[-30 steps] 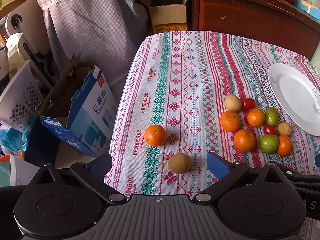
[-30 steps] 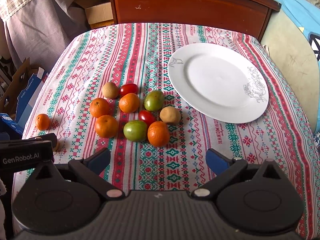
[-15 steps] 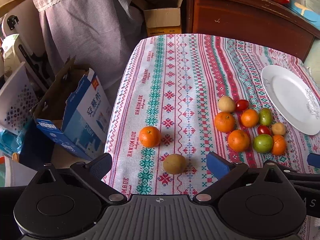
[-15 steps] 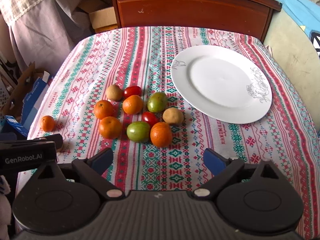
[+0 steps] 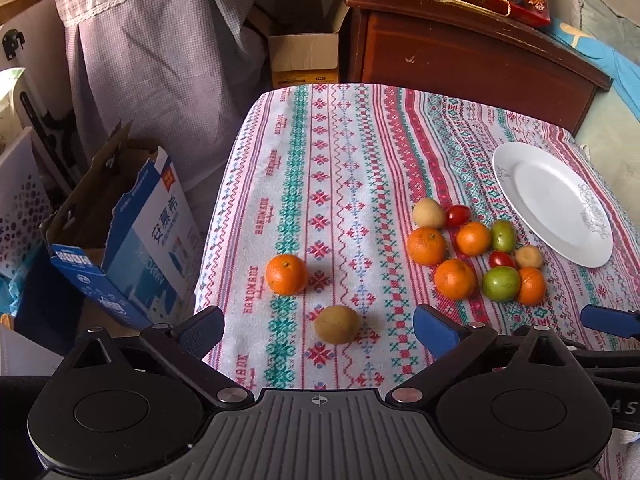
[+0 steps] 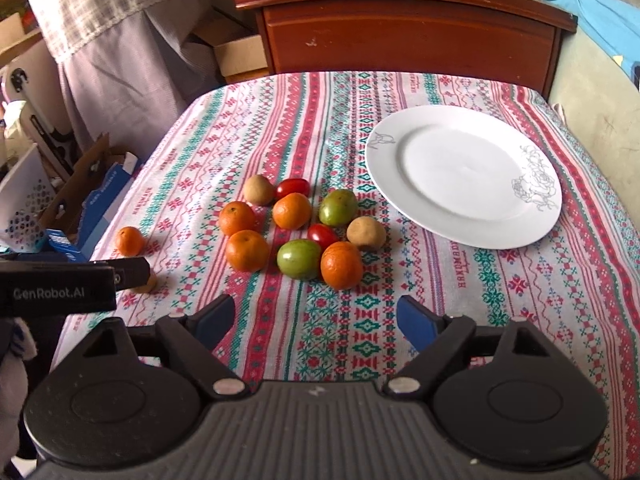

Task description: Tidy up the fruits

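Two grippers — left (image 5: 318, 330), right (image 6: 316, 320) — are held wide, nothing gripped. Kiwi (image 5: 336, 324) is framed low centre between left fingers; plate (image 6: 464, 176) upper right.

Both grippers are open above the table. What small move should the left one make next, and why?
Probably lower the left gripper around the kiwi. It is open, and the kiwi lies loose just ahead between its fingers, apart from the fruit cluster. The plate holds nothing yet.
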